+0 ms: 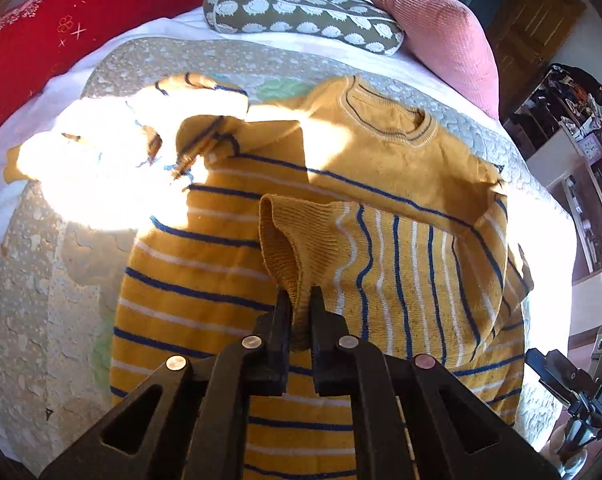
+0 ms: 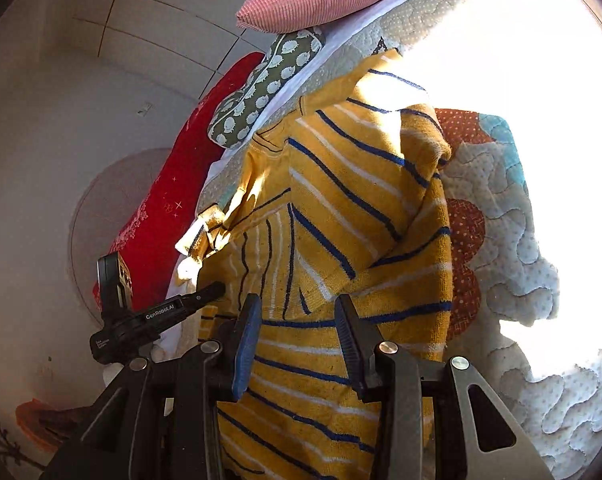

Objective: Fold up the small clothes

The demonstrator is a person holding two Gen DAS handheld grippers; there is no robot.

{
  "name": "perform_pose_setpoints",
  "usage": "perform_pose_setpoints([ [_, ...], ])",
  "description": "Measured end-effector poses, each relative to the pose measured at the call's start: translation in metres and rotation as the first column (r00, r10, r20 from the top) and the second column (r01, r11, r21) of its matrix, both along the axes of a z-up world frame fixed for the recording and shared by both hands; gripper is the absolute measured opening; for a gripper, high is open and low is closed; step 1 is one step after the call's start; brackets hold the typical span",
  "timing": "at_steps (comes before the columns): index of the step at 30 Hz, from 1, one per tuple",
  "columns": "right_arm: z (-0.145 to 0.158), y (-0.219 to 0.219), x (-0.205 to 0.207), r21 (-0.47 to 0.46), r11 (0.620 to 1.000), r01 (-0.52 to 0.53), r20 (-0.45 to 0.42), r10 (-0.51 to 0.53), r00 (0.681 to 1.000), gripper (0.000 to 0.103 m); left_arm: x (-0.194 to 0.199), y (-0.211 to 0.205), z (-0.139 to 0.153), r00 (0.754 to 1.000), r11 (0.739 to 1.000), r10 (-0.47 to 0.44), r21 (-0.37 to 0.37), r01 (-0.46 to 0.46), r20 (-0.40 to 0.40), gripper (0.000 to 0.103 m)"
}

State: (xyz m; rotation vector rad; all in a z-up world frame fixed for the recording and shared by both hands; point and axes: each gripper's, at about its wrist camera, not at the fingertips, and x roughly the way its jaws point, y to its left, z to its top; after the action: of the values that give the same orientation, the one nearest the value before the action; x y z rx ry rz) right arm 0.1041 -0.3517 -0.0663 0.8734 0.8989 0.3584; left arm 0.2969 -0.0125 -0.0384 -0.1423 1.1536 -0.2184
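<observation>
My left gripper pinches the sweater's cuff. My right gripper stands open above it. Sun glare hides the far sleeve and part of the quilt.

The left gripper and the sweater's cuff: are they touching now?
Touching. In the left wrist view the left gripper has its fingers shut on the ribbed cuff of the yellow striped sweater, with knit squeezed between them.

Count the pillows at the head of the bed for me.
3: red pillow at far left, green hedgehog-print bolster in the middle, pink ribbed pillow at right. More may be hidden beyond the frame.
</observation>
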Motion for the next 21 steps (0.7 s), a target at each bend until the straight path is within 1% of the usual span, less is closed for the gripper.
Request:
perform_pose_setpoints([
  [2, -0.001, -0.002, 0.002, -0.011, 1.000, 0.026, 0.000, -0.026, 1.000, 0.047, 0.015, 0.019, 0.006, 0.998, 0.998, 0.052, 0.028, -0.052, 0.019, 0.008],
  [4, -0.001, -0.005, 0.004, -0.047, 0.997, 0.061, 0.001, -0.061, 0.998, 0.048, 0.030, 0.034, 0.007, 0.995, 0.992, 0.090, 0.081, -0.093, 0.040, 0.008],
  [7, 0.001, -0.012, 0.011, -0.132, 0.984, 0.121, 0.009, -0.121, 0.993, 0.048, 0.051, 0.046, -0.003, 0.992, 0.977, 0.119, 0.170, -0.126, 0.050, 0.008],
  [10, 0.001, -0.021, 0.022, -0.169, 0.972, 0.164, 0.004, -0.166, 0.986, 0.048, 0.071, 0.047, -0.019, 0.989, 0.965, 0.138, 0.217, -0.145, 0.047, 0.008],
  [12, 0.002, -0.025, 0.035, -0.197, 0.963, 0.185, 0.000, -0.188, 0.982, 0.048, 0.077, 0.047, -0.032, 0.991, 0.965, 0.130, 0.227, -0.133, 0.030, 0.008],
  [14, 0.002, -0.027, 0.055, -0.233, 0.952, 0.197, -0.008, -0.204, 0.979, 0.049, 0.078, 0.039, -0.043, 0.993, 0.958, 0.110, 0.264, -0.114, 0.030, 0.010],
  [16, 0.001, -0.027, 0.077, -0.283, 0.940, 0.189, -0.014, -0.201, 0.979, 0.052, 0.073, 0.031, -0.044, 0.993, 0.946, 0.091, 0.306, -0.109, 0.070, 0.013],
  [17, 0.000, -0.026, 0.090, -0.319, 0.929, 0.187, -0.022, -0.205, 0.979, 0.053, 0.071, 0.028, -0.044, 0.993, 0.943, 0.083, 0.316, -0.105, 0.081, 0.016],
  [20, -0.008, -0.021, 0.125, -0.412, 0.895, 0.173, -0.051, -0.212, 0.976, 0.054, 0.068, 0.026, -0.044, 0.993, 0.937, 0.074, 0.333, -0.101, 0.091, 0.017],
  [21, -0.013, -0.020, 0.135, -0.394, 0.907, 0.152, -0.060, -0.191, 0.980, 0.054, 0.067, 0.027, -0.043, 0.993, 0.939, 0.076, 0.329, -0.102, 0.089, 0.017],
])
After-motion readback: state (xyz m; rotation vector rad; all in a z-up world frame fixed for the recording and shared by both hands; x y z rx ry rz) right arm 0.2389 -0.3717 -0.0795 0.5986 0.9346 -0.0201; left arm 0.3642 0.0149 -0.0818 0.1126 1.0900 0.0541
